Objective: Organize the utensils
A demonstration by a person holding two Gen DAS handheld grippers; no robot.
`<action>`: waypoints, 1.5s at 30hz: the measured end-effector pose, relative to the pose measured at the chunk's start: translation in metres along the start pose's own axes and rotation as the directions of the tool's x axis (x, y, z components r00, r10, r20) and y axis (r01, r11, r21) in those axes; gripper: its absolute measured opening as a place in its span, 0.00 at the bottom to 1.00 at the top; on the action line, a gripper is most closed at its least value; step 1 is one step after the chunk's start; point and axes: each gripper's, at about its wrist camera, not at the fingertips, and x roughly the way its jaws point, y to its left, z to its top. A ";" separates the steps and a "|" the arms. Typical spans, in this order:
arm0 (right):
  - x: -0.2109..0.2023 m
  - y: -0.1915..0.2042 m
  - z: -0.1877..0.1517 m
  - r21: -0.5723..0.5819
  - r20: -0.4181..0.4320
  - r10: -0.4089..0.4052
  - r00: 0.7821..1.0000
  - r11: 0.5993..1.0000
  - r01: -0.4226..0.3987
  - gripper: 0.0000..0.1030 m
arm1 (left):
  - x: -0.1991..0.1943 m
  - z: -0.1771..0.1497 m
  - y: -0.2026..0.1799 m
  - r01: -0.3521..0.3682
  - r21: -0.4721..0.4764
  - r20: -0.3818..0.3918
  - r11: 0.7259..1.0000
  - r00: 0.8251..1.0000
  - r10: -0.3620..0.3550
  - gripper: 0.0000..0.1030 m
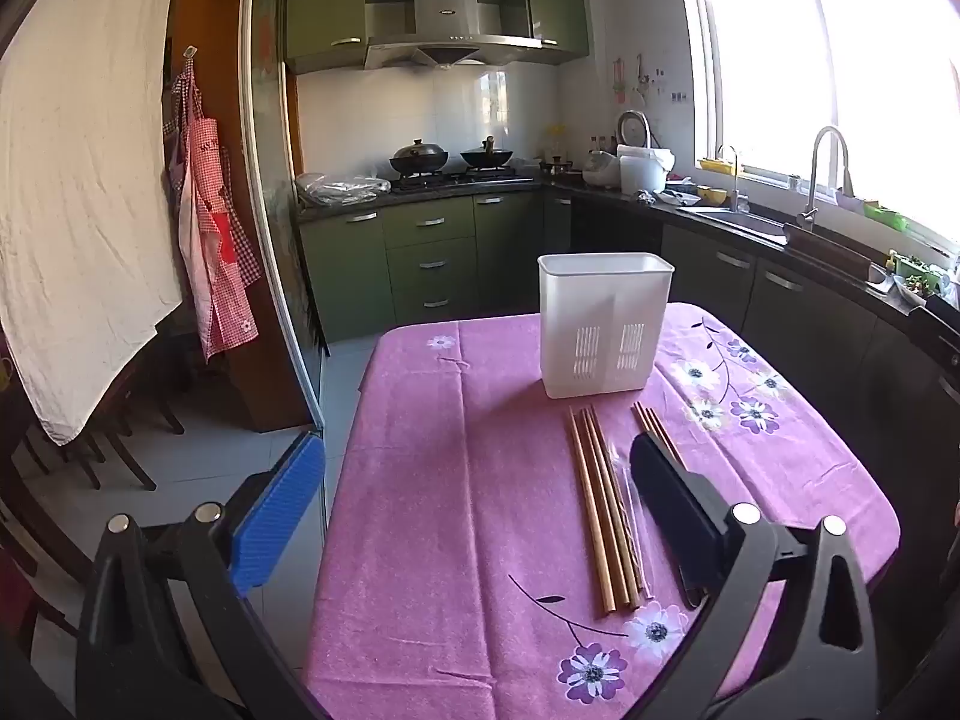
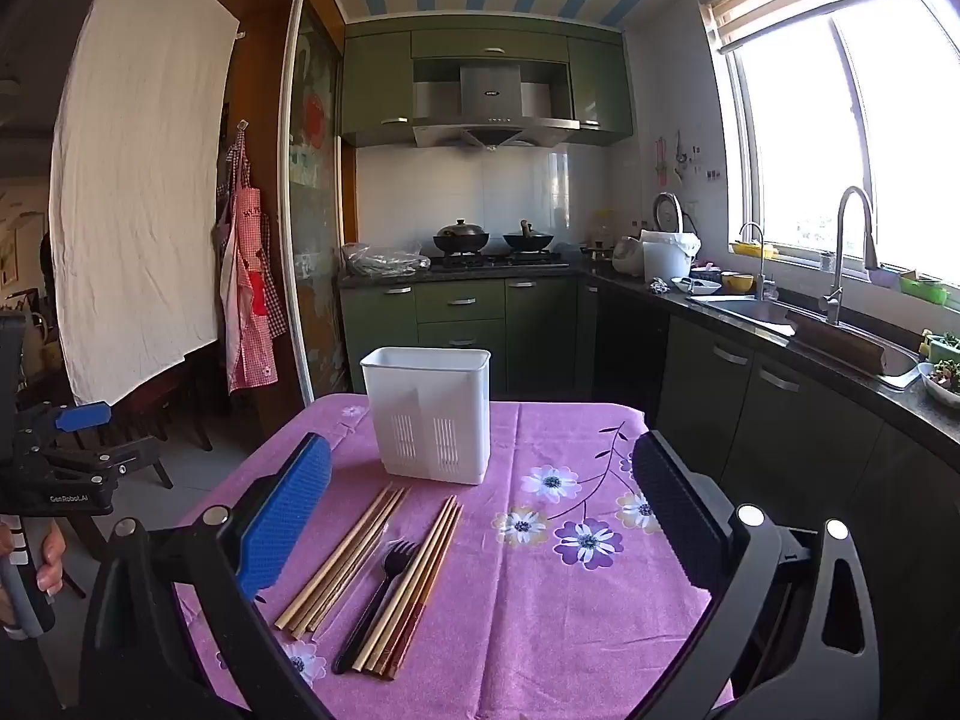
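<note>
A white slotted utensil holder [image 2: 429, 414] [image 1: 603, 324] stands upright at the far side of the pink flowered tablecloth [image 2: 540, 600] [image 1: 456, 480]. In front of it lie two bundles of wooden chopsticks [image 2: 345, 558] [image 2: 414, 588] with a black plastic fork [image 2: 375, 594] between them. My right gripper [image 2: 483, 507] is open above the near table, empty. My left gripper [image 1: 474, 504] is open too, over the table's left part; its dark finger hides the fork and part of the right bundle, while the left chopsticks [image 1: 600, 510] show. The other gripper [image 2: 54, 468] appears at the left, held by a hand [image 2: 48, 558].
Green kitchen cabinets [image 2: 462, 312] with a stove and two woks [image 2: 492, 240] stand behind the table. A dark counter with a sink and tap [image 2: 840, 276] runs along the right under a bright window. A white sheet [image 2: 138, 210], an apron and chairs are at the left.
</note>
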 end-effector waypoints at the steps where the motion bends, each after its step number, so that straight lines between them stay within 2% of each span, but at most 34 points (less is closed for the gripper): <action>1: 0.000 0.000 0.000 0.002 0.001 0.001 1.000 1.000 -0.001 0.96 | 0.000 0.000 0.000 -0.001 -0.002 0.001 1.000 1.000 0.001 0.94; 45: 0.010 0.002 -0.003 0.007 -0.002 0.005 1.000 1.000 -0.005 0.96 | 0.004 -0.005 -0.003 0.021 -0.005 -0.007 1.000 1.000 -0.021 0.94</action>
